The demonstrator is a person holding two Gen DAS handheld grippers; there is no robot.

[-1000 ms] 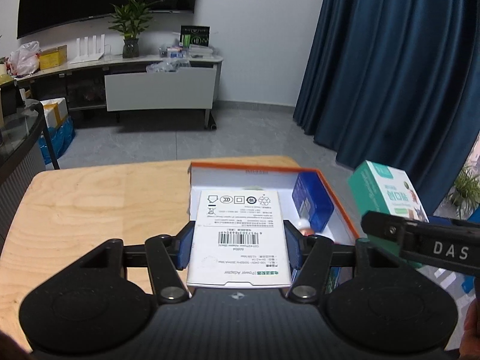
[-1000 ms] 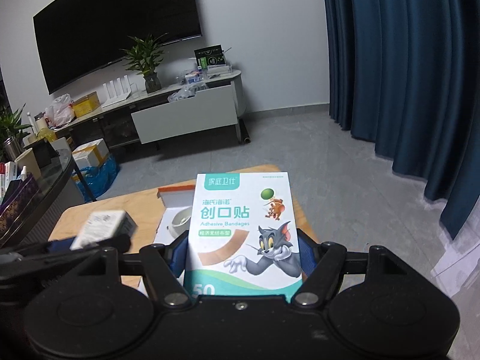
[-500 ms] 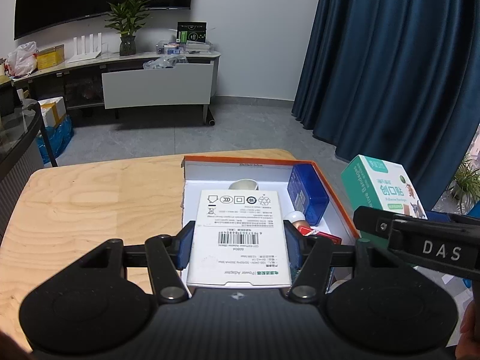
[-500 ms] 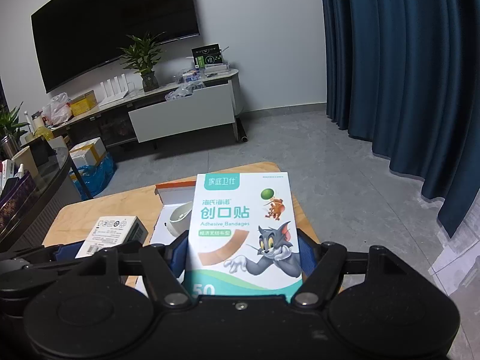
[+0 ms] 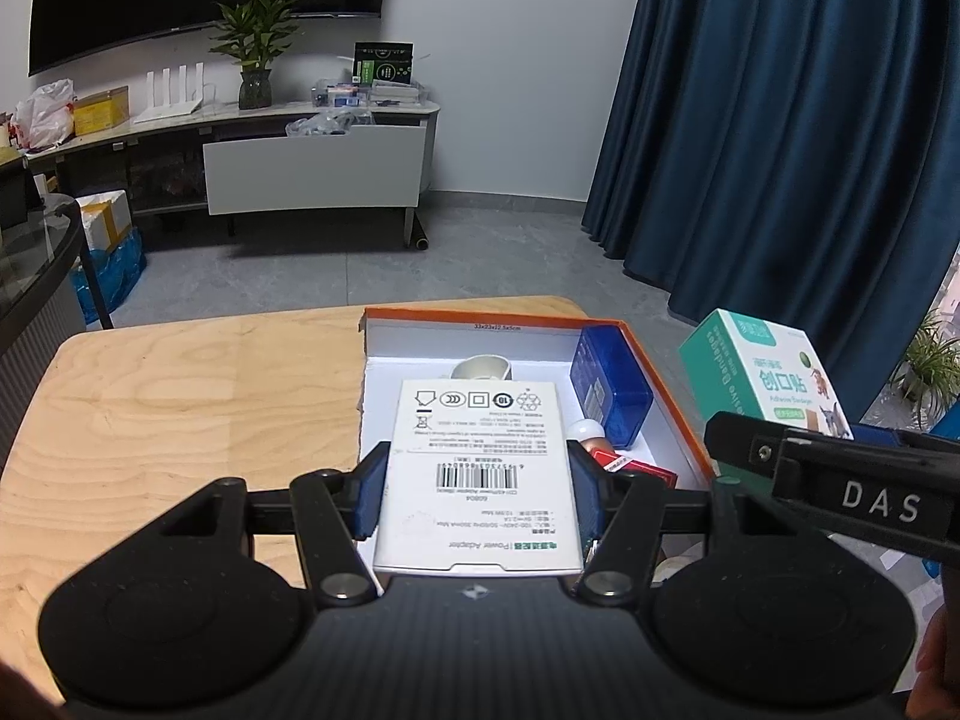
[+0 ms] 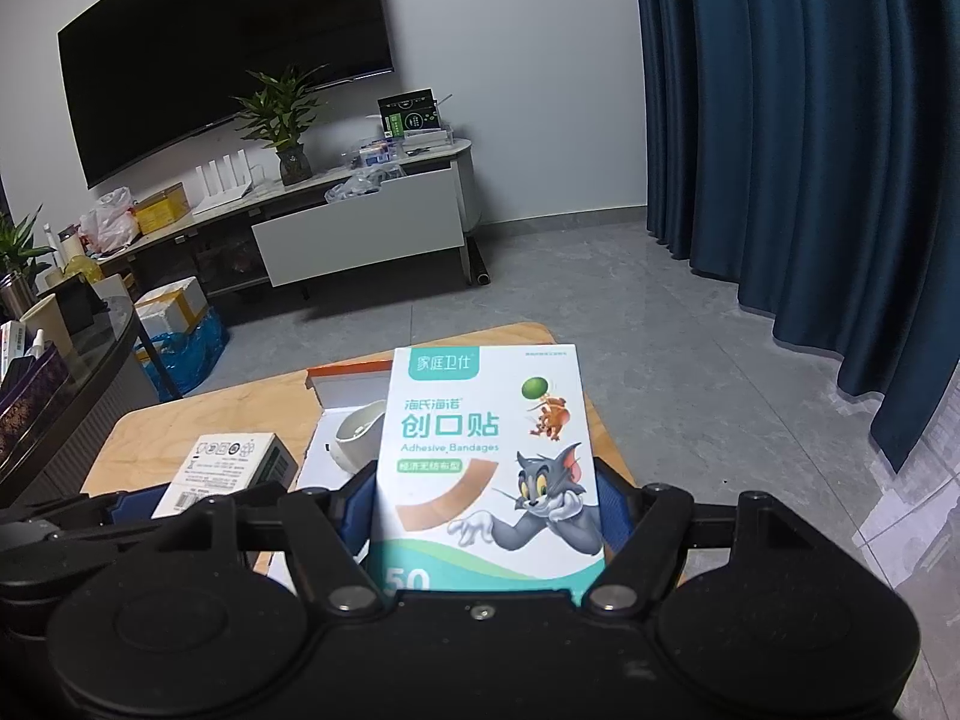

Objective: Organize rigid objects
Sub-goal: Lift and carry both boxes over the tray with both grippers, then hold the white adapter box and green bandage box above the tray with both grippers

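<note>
Our left gripper [image 5: 477, 495] clamped the white adapter box [image 5: 480, 468] above the orange-rimmed tray [image 5: 666, 378], our right gripper [image 6: 486, 516] clamped the bandage box [image 6: 486, 450]

Grey tiled floor [image 5: 492, 252], dark blue curtains [image 5: 780, 120], wall-mounted television [image 6: 222, 48].

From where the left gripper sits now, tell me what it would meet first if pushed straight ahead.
The left gripper, shut on the white adapter box, points down into the orange-rimmed box. It would likely meet that box's white floor near the cup; depth is uncertain.
</note>
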